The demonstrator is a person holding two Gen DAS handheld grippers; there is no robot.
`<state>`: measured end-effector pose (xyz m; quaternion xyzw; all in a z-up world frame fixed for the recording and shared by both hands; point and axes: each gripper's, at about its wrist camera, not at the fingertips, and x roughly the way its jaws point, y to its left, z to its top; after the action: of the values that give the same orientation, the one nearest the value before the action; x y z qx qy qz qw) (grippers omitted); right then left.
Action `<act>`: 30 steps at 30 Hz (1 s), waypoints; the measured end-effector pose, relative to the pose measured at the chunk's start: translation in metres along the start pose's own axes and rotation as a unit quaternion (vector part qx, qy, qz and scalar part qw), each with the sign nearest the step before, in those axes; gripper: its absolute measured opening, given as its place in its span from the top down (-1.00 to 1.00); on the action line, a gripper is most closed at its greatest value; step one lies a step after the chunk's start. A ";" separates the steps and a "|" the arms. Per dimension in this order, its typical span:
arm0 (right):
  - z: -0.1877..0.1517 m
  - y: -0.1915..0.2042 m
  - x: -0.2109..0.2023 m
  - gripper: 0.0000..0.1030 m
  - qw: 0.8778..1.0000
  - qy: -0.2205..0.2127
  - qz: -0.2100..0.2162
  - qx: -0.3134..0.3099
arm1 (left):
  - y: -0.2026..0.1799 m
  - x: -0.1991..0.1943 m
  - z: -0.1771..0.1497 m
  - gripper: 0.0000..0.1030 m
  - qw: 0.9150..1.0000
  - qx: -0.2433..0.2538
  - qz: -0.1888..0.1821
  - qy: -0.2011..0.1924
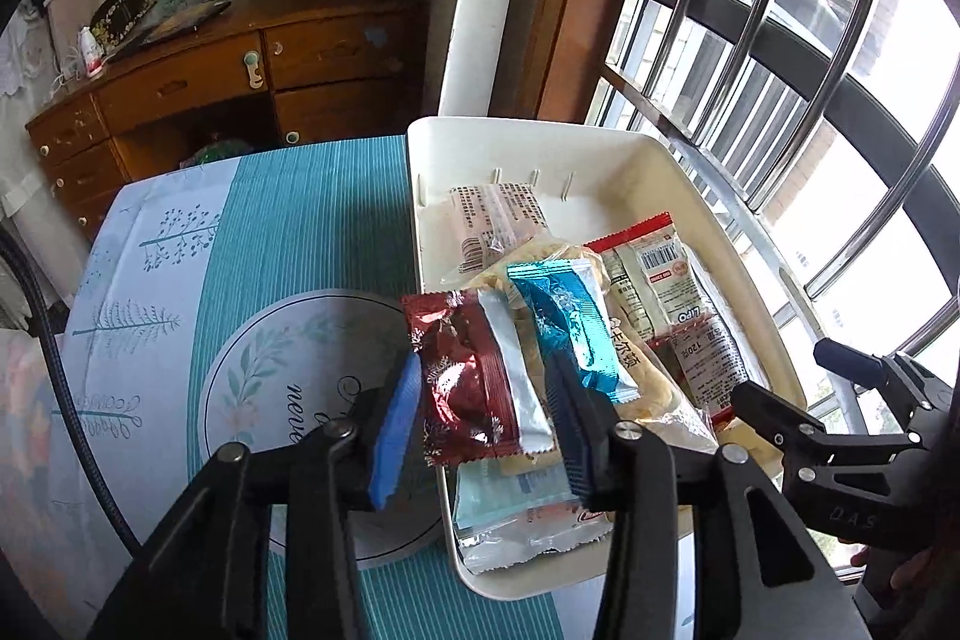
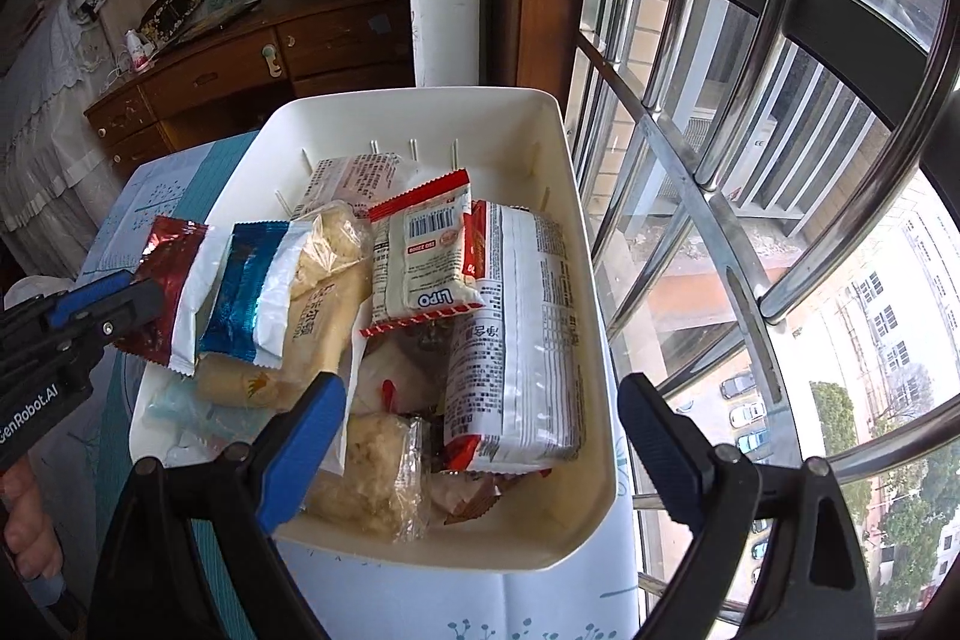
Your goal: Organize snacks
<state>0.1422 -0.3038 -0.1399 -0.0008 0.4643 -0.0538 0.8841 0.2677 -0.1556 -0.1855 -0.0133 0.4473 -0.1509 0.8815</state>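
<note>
A white bin (image 1: pixel 600 142) (image 2: pixel 420 112) on the table holds several snack packets. My left gripper (image 1: pixel 486 418) is over the bin's left edge with its fingers apart. A red foil packet (image 1: pixel 462 388) (image 2: pixel 162 292) lies between them, and a blue foil packet (image 1: pixel 570 328) (image 2: pixel 246 292) lies beside it against the right finger. In the right wrist view the left gripper (image 2: pixel 114 304) touches the red packet's edge. My right gripper (image 2: pixel 480 442) is open and empty above the bin's near end. A Lipo packet (image 2: pixel 420 256) lies on top.
The table has a teal and white cloth (image 1: pixel 288 220). A barred window (image 2: pixel 750 160) runs along the right of the bin. A wooden desk (image 1: pixel 228 70) stands behind the table. The right gripper shows in the left wrist view (image 1: pixel 840 436).
</note>
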 end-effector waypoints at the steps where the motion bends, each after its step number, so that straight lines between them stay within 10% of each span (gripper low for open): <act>1: -0.002 0.001 -0.001 -0.81 1.000 0.000 0.001 0.001 | 0.002 -0.001 0.000 0.03 1.000 -0.004 -0.006 0.000; 20: -0.054 0.069 -0.087 -0.81 0.999 -0.014 -0.031 0.028 | 0.077 -0.110 -0.073 -0.48 0.998 -0.016 -0.041 0.043; 30: -0.135 0.129 -0.123 -0.81 0.995 0.072 0.058 0.047 | 0.108 -0.184 -0.125 -0.62 0.997 -0.034 0.014 0.070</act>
<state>-0.0258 -0.1570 -0.1226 0.0715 0.5232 -0.0241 0.8489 0.0941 0.0130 -0.1328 -0.0265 0.5130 -0.1234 0.8491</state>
